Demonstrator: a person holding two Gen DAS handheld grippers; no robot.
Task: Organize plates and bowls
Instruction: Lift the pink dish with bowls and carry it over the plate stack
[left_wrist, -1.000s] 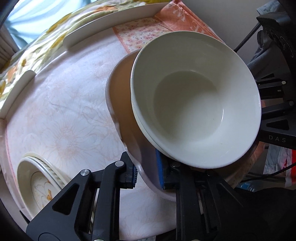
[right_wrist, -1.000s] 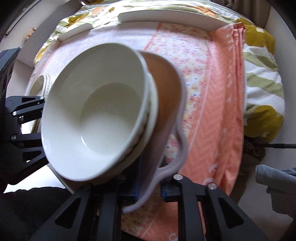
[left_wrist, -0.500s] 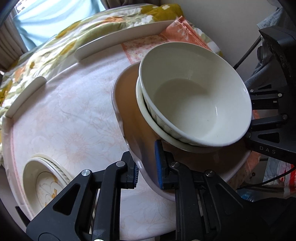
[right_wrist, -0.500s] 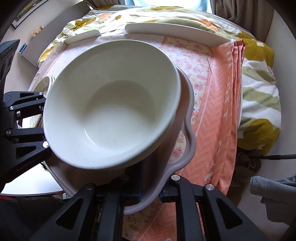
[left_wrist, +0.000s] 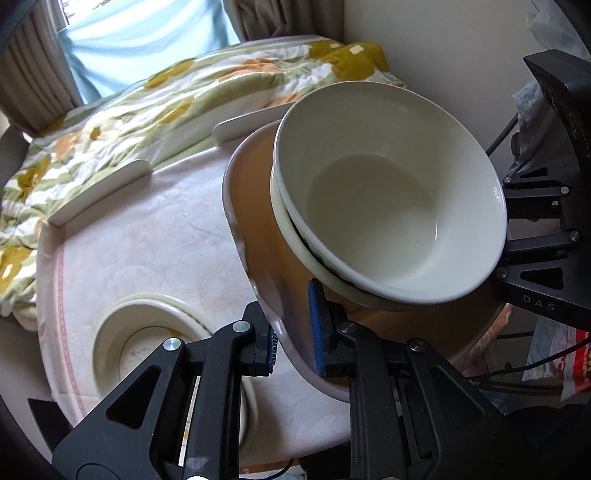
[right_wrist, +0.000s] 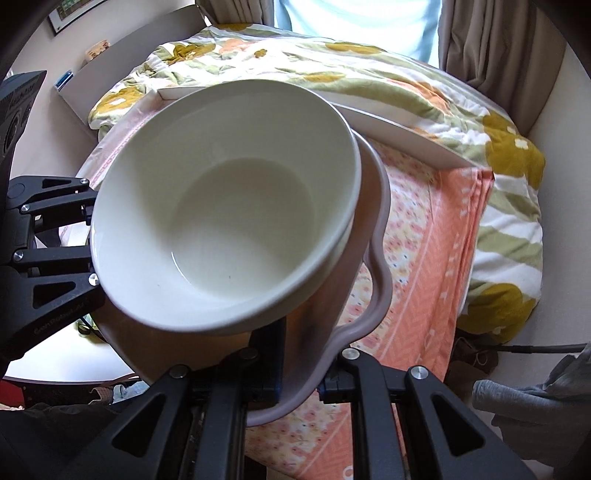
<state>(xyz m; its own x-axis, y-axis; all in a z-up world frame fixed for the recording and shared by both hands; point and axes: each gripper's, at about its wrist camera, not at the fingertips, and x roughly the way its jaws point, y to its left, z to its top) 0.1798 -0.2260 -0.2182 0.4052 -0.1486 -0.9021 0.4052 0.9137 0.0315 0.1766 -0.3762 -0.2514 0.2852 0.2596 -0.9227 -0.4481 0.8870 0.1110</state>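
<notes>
A mauve tray (left_wrist: 258, 236) with a wavy rim carries stacked white bowls (left_wrist: 388, 206). My left gripper (left_wrist: 295, 332) is shut on the tray's near rim, and my right gripper (right_wrist: 299, 362) is shut on the opposite rim (right_wrist: 373, 266). The tray is held tilted above the round table, and the top bowl (right_wrist: 229, 206) leans against the one under it. A stack of cream plates (left_wrist: 147, 332) with a flower pattern sits on the table at the lower left of the left wrist view.
The round table (left_wrist: 129, 236) has a pale floral cloth and white raised edge pieces (left_wrist: 99, 192). An orange patterned cloth (right_wrist: 443, 251) covers its right side. A flowered quilt (right_wrist: 369, 70) lies behind. Curtains and a wall stand beyond.
Both grippers have lifted the tray with the bowls higher above the table, and more of the quilt and window now shows. The grips have not changed.
</notes>
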